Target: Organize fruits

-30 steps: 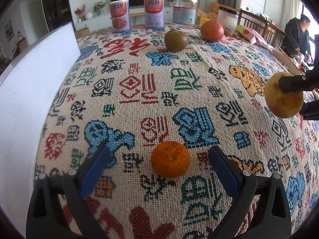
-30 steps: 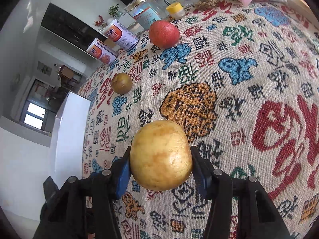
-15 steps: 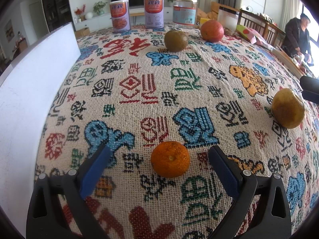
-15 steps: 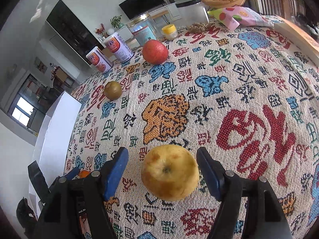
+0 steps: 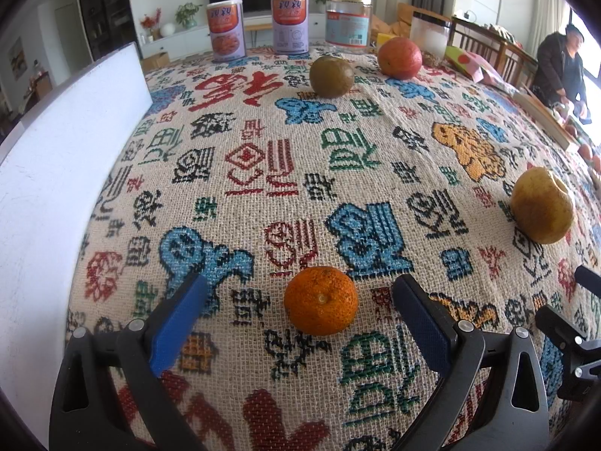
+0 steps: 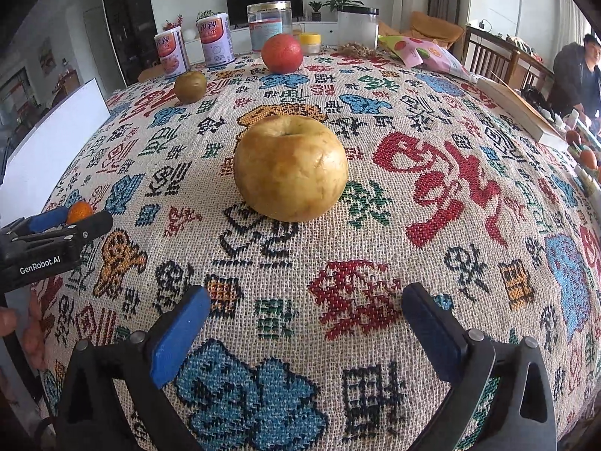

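Note:
A small orange mandarin (image 5: 320, 300) lies on the patterned tablecloth (image 5: 263, 143) between the blue pads of my open left gripper (image 5: 300, 308), not touched by them. A yellow apple (image 6: 290, 168) stands on the cloth ahead of my open, empty right gripper (image 6: 302, 323), well clear of its pads; it also shows in the left wrist view (image 5: 542, 205). A green-brown fruit (image 5: 332, 76) and a red-orange fruit (image 5: 399, 57) lie at the far side. The left gripper (image 6: 56, 221) with the mandarin (image 6: 79, 212) shows at the left of the right wrist view.
A white board (image 5: 64, 143) stands along the table's left edge. Two cans (image 5: 225, 30), a glass jar (image 5: 348, 23) and a clear container (image 5: 429, 35) stand at the far edge, with a snack bag (image 6: 420, 54) beside them. A person (image 6: 578, 71) sits at far right.
My right gripper set the yellow apple down on the cloth, opened, and drew back from it. My left gripper stayed open around the mandarin.

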Available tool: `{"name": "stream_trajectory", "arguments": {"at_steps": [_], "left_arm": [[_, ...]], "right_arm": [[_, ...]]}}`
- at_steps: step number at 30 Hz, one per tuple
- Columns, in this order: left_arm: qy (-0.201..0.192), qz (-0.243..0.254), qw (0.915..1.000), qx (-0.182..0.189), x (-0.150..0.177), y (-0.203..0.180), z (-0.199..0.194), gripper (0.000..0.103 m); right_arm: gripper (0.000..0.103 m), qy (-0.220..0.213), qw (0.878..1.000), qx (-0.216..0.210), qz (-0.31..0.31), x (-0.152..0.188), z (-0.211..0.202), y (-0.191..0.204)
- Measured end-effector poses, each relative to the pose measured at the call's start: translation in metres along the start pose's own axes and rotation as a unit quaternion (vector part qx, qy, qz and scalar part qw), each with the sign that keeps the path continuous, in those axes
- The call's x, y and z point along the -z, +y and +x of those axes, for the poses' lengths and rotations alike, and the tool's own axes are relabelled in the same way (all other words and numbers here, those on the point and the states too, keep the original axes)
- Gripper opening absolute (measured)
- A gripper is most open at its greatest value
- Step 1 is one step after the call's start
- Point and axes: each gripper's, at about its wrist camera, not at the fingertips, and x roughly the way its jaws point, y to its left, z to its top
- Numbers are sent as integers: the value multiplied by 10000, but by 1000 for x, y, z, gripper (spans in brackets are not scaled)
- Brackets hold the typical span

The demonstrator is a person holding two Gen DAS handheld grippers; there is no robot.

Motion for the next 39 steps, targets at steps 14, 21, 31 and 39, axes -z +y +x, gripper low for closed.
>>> {"name": "stream_trajectory", "arguments": {"at_steps": [14, 21, 31, 39], "left_arm": [[159, -8, 9926, 1201, 4, 22, -14, 99], [-121, -356, 9919, 1216, 18, 37, -28, 97], [-222, -10, 9978, 619, 11, 15, -20, 28], [153, -996, 9839, 1479, 28, 45, -60, 28]], "right_arm": [[103, -47, 9999, -81, 57, 3, -1, 2], [103, -75, 9998, -126, 109, 3, -1, 1], [103, -319, 9959, -552, 639, 6, -10, -17], [102, 228, 9985, -447, 238, -69, 0, -3]]}}
